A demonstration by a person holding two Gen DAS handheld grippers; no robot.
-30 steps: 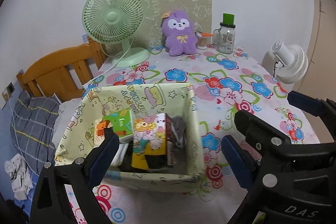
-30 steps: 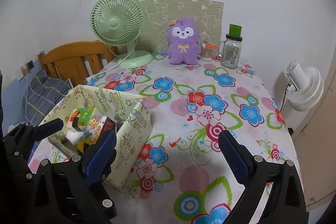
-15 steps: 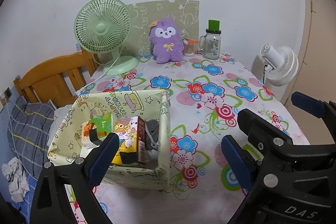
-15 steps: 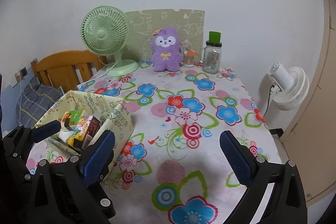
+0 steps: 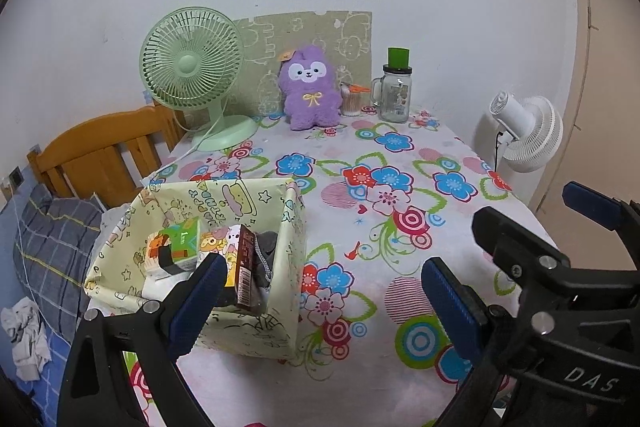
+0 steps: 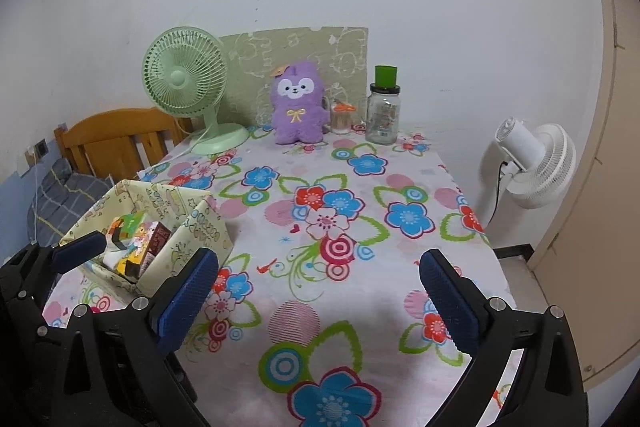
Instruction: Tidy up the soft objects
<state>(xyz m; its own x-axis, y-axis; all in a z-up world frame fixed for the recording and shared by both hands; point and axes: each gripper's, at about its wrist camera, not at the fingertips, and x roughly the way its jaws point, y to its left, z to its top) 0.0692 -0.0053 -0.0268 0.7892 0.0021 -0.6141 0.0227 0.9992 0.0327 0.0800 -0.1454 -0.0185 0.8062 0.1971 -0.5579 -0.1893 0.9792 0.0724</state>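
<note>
A purple plush toy (image 5: 311, 89) sits upright at the back of the flowered table, against a green card; it also shows in the right wrist view (image 6: 297, 105). A pale yellow fabric bin (image 5: 120, 269) stands at the table's left front, holding small cartons (image 5: 174, 247) and a grey soft item (image 5: 267, 259). The bin also shows in the right wrist view (image 6: 204, 231). My left gripper (image 5: 320, 301) is open and empty, above the table just right of the bin. My right gripper (image 6: 318, 293) is open and empty over the front of the table.
A green desk fan (image 5: 192, 75) stands back left. A glass jar mug with a green lid (image 5: 396, 89) and a small toothpick holder (image 5: 351, 101) stand back right. A white fan (image 6: 534, 165) stands off the table's right edge. A wooden bed frame (image 5: 100, 151) lies left.
Both grippers have pulled back and up from the bin and table; the bin and plush look smaller and farther. Both stay open and empty.
</note>
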